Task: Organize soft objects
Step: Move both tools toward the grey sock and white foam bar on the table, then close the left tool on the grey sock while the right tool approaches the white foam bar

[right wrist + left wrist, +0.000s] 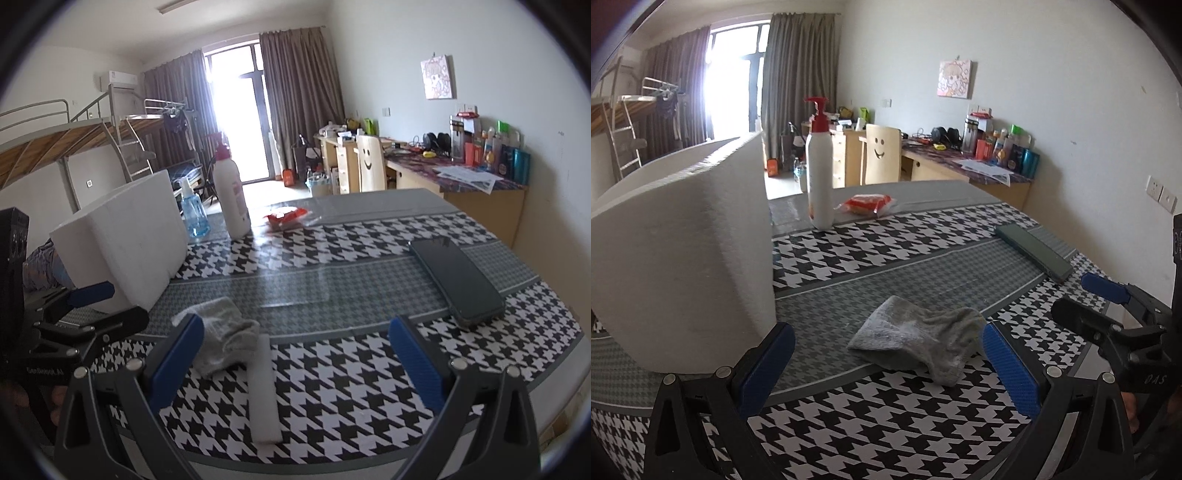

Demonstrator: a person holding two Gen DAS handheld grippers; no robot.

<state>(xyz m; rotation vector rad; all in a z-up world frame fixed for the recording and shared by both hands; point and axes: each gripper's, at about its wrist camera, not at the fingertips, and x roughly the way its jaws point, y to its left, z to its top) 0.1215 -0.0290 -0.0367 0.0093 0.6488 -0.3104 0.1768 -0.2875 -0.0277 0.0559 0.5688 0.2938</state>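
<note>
Nearest to us, our left gripper (886,365) hangs low over the houndstooth tablecloth (886,424) with its blue pads spread wide and nothing between them; its left pad sits just beside the lower corner of the white foam box (683,258), though we cannot tell whether they touch. Our right gripper (295,360) is likewise spread apart and empty, hovering over the same cloth. Between its fingers, a white foam strip (263,387) lies flat on the pattern, running away from us toward the sock. The crumpled grey sock (916,336), the soft thing we are sorting, lies on the table just ahead of the left gripper's open fingers, slightly toward its right pad; in the right wrist view it sits just behind the left pad, at the far end of the foam strip, and we cannot tell whether the two touch. To the right of the sock, a dark phone (456,280) lies flat on the grey band of the cloth. Beyond the foam box stands a white pump bottle (820,173) with a red top, and beside it in the right view a small blue sanitiser bottle (194,212). A red snack packet (866,203) lies near the bottle's base on the far part of the table. Further back we see a pale wooden chair (882,153) with a smiling face, a cluttered desk (960,166) along the wall, and curtains (798,74) framing a bright glass door.
</note>
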